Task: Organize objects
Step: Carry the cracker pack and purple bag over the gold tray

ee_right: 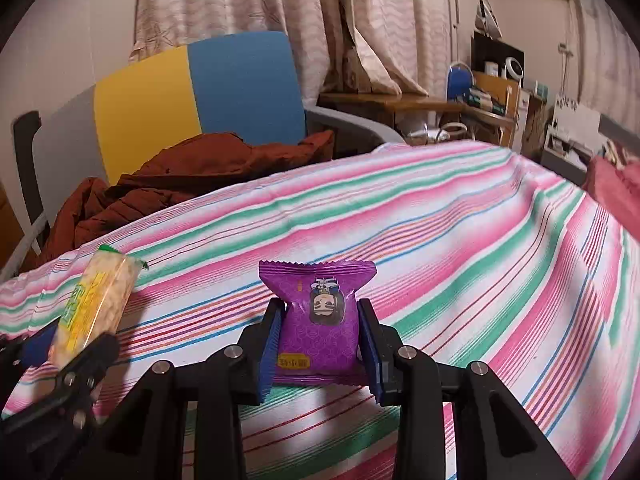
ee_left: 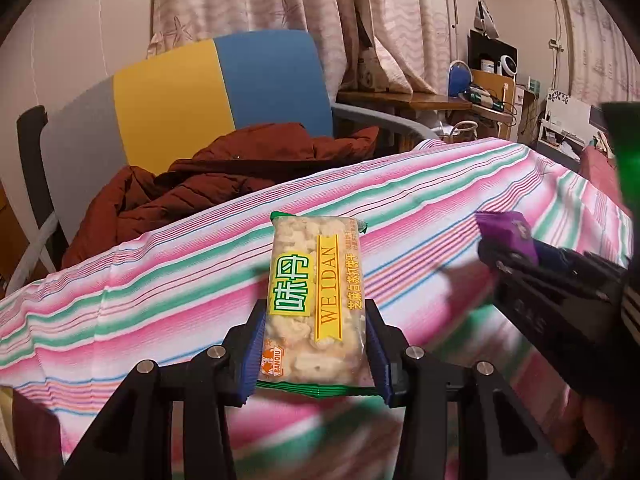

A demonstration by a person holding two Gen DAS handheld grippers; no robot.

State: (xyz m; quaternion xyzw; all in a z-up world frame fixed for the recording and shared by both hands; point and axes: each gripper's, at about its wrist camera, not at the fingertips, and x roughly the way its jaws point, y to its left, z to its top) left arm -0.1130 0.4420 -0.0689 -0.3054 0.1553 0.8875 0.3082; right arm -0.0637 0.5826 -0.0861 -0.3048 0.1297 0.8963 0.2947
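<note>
My left gripper (ee_left: 316,316) is shut on a clear cracker pack (ee_left: 316,300) with a yellow and green label, held above the striped tablecloth (ee_left: 160,280). My right gripper (ee_right: 322,320) is shut on a small purple snack packet (ee_right: 320,316) with a cartoon face, also held above the cloth (ee_right: 460,240). The right gripper with the purple packet (ee_left: 506,234) shows at the right of the left wrist view. The left gripper with the cracker pack (ee_right: 96,308) shows at the lower left of the right wrist view.
A chair (ee_left: 192,88) with grey, yellow and blue back panels stands behind the table, with a rust-brown jacket (ee_left: 200,176) on its seat. Curtains (ee_left: 280,0) hang behind. A cluttered wooden desk (ee_left: 440,100) stands at the back right.
</note>
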